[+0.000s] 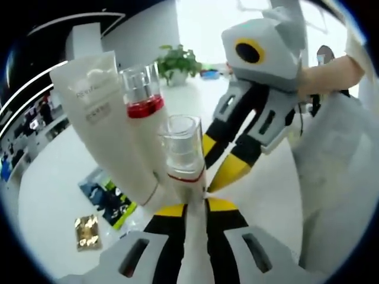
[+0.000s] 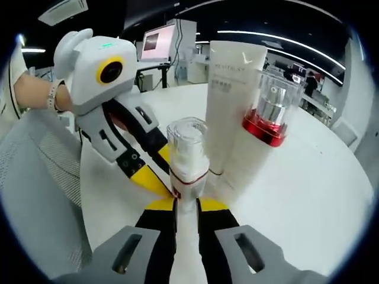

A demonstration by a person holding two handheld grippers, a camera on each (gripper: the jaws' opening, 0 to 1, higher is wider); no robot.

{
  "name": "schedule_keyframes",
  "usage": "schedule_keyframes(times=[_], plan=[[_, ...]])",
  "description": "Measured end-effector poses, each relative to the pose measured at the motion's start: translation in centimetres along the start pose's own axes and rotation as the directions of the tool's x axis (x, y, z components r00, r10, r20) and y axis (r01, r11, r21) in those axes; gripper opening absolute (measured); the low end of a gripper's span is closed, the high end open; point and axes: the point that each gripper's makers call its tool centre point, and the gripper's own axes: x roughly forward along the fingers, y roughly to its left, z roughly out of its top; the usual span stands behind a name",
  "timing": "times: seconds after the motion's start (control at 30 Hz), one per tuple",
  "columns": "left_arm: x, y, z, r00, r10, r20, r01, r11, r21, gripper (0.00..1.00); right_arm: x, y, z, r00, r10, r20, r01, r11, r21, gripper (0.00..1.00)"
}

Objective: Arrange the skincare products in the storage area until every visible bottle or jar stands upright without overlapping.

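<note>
Both my left gripper [image 1: 195, 204] and right gripper [image 2: 187, 204] clench one clear-capped pump bottle [image 1: 182, 155]: rigid, slick, top-heavy. Hold its body below the cap, beside the white tube [image 2: 228, 89].

Small bottle [image 2: 187, 155] before tube [image 2: 232, 89], pump bottle [image 2: 267, 112].

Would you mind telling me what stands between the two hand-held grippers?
A small clear-capped bottle stands between them; the right hand-held gripper grips it, and the left hand-held gripper touches it, in the right gripper view.
</note>
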Motion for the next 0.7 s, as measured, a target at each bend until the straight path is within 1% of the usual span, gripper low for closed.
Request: schedule_keyframes(times=[0.23,0.43,0.47,0.7], plan=[[0.6,0.1,0.1,1.0,0.006,0.001,-0.006,1.0,-0.014,0.11,0.1,-0.5,-0.5,1.0,-0.007,-0.005,0.008,1.0,0.01,0.12],[1.1,0.0,0.2,1.0,0.011,-0.008,-0.011,1.0,-0.022,0.11,0.3,-1.0,-0.7,1.0,-0.025,-0.016,0.025,1.0,-0.001,0.12],[1.2,0.3,0.1,1.0,0.015,-0.012,-0.016,0.999,-0.033,0.1,0.3,-1.0,-0.7,1.0,-0.026,-0.016,0.026,1.0,0.001,0.12],[1.5,0.5,0.2,1.0,0.016,-0.011,-0.017,0.999,-0.042,0.1,0.4,-1.4,-1.0,0.999,-0.033,-0.026,0.033,0.999,0.006,0.11]])
